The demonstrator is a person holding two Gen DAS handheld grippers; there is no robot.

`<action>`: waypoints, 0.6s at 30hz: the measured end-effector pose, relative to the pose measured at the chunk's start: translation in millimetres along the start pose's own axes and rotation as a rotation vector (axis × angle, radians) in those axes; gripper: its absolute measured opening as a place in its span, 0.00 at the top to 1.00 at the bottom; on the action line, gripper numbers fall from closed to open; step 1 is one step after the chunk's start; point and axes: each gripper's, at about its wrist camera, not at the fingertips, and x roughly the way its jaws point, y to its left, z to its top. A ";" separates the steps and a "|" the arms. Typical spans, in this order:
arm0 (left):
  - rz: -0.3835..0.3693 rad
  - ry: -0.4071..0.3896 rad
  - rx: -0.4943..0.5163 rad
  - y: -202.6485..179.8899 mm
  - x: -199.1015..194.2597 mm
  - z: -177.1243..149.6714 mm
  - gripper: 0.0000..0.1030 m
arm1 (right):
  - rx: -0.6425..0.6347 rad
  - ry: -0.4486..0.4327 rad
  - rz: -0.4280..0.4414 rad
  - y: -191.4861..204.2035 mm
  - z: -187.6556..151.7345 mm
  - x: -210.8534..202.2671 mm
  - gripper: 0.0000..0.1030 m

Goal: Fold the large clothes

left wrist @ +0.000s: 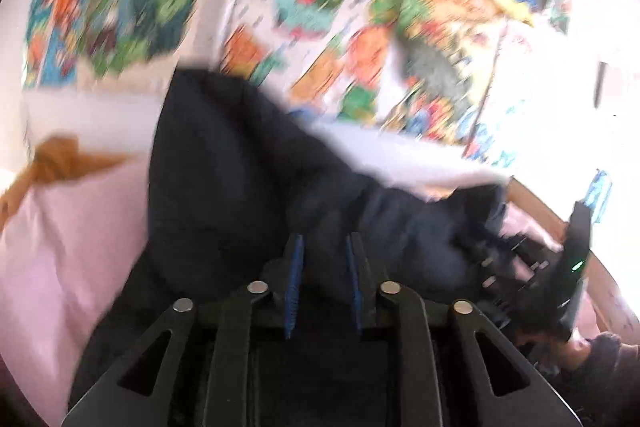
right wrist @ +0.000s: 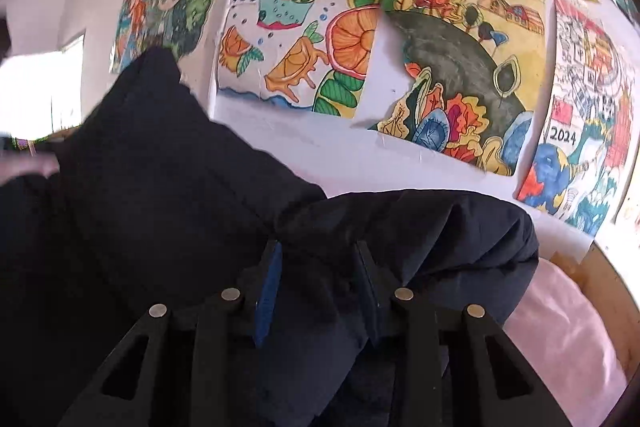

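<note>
Nearest me, my left gripper (left wrist: 322,279) has its two blue-padded fingers pinched on a fold of the one dark navy padded jacket (left wrist: 224,187). My right gripper (right wrist: 318,285) likewise clamps a bunched fold of that jacket (right wrist: 160,167) between its two fingers. In the left view the right gripper (left wrist: 532,267) shows at the jacket's far edge. The jacket is lifted above the pink bedsheet (right wrist: 568,339). One orange cloth (left wrist: 60,163) lies on the sheet. Beyond, I count five colourful children's drawings (right wrist: 304,27) on the white wall (right wrist: 340,147).
</note>
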 end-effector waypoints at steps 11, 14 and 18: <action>0.248 0.040 0.095 14.3 110.3 42.1 0.79 | -0.114 -0.060 -0.117 15.8 -14.1 9.9 0.67; 0.250 0.070 0.033 36.3 134.3 30.0 0.79 | -0.109 -0.059 -0.141 11.5 -19.6 20.0 0.68; 0.284 0.072 0.043 47.2 155.5 3.1 0.80 | -0.111 -0.024 -0.135 4.9 -30.2 49.3 0.68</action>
